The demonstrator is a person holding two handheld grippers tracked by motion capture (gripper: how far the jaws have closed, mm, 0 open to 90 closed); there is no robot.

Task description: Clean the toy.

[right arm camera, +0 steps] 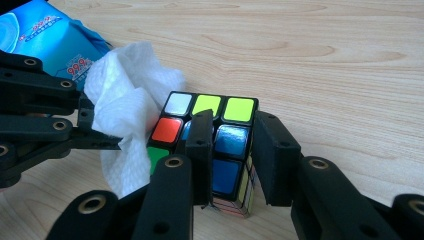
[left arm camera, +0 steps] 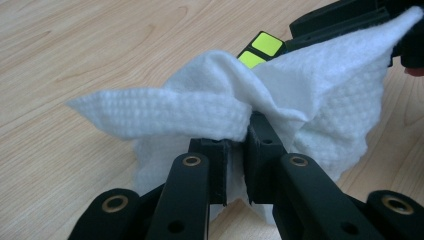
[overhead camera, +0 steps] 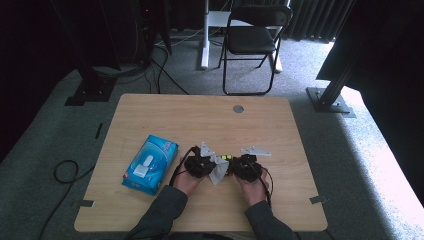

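Observation:
A crumpled white wipe [left arm camera: 300, 95] is pinched between the jaws of my left gripper [left arm camera: 247, 132], which is shut on it. The wipe hangs against the left side of a colour puzzle cube [right arm camera: 235, 110] with a yellow-green top row. My right gripper [right arm camera: 232, 132] is shut on this cube and holds it just above the table. In the high view both grippers meet near the front middle of the table, left gripper [overhead camera: 210, 167] and right gripper [overhead camera: 237, 167], with the wipe [overhead camera: 218, 173] and the cube [overhead camera: 226, 158] between them. Part of the cube is hidden behind the wipe.
A blue pack of wet wipes [overhead camera: 150, 164] lies on the wooden table [overhead camera: 200, 120], left of my hands. Beyond the far edge stands a black folding chair [overhead camera: 252, 40]. Cables run over the carpet at the left.

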